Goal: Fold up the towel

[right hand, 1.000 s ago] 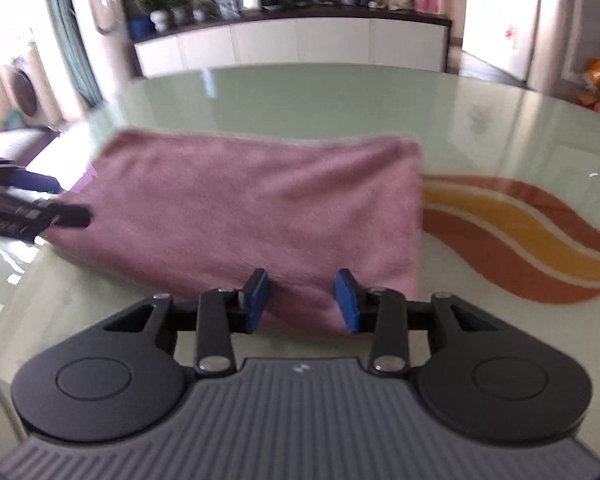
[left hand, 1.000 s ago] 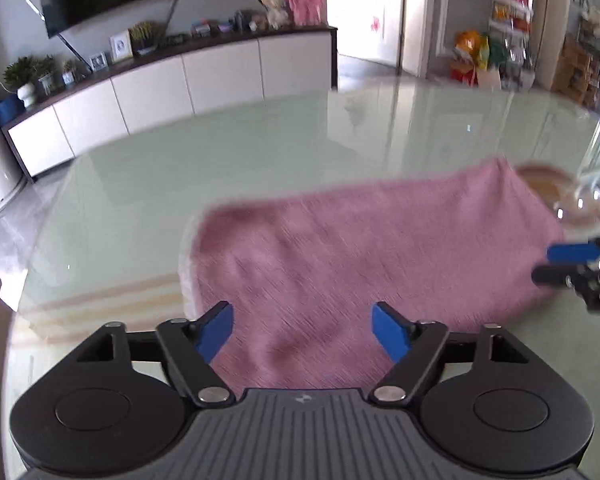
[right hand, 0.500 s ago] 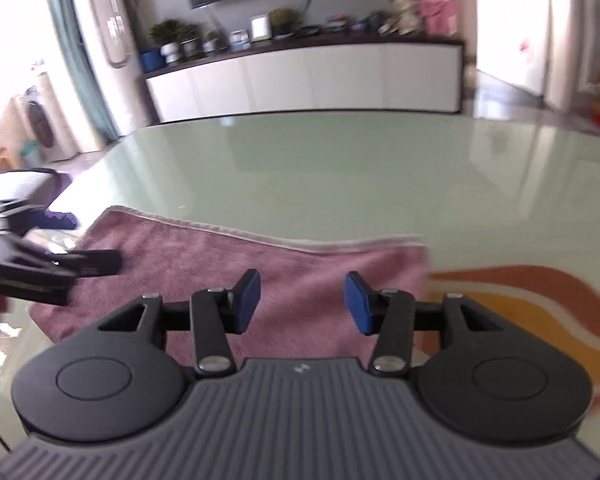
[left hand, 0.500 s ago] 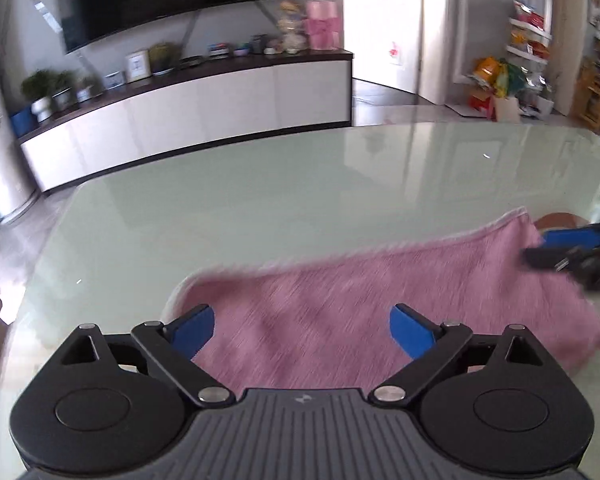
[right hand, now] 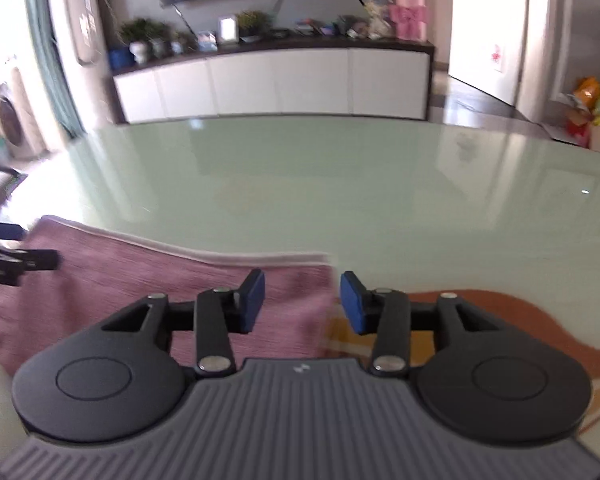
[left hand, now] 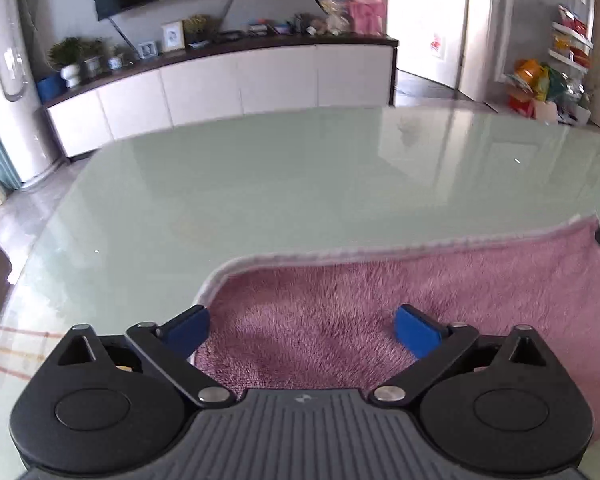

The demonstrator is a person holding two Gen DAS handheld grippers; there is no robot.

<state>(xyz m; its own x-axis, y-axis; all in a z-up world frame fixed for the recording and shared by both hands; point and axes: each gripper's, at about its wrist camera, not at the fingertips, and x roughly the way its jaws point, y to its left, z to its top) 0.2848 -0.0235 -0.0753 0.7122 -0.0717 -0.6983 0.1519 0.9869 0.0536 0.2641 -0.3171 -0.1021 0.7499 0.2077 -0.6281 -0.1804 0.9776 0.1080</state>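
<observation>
Two grippers, both over the pink towel (left hand: pixel 420 308) on the glass table (left hand: pixel 300 184).

Left wrist view: left gripper (left hand: pixel 302 326) jaws opening, now wide apart over the towel's left end; nothing pinched. A second ago more towel showed ahead; now only its white-hemmed far edge does, so the gripper has drawn back after letting go.

Right wrist view: right gripper (right hand: pixel 302 300) jaws opening, straddling the towel's right edge, pads clear. Towel lies flat; this fold looks laid, next grasp pending.

right tool (right hand: pixel 302 300) opening, nothing between its pads, above the pink towel's (right hand: pixel 140 280) right edge.
</observation>
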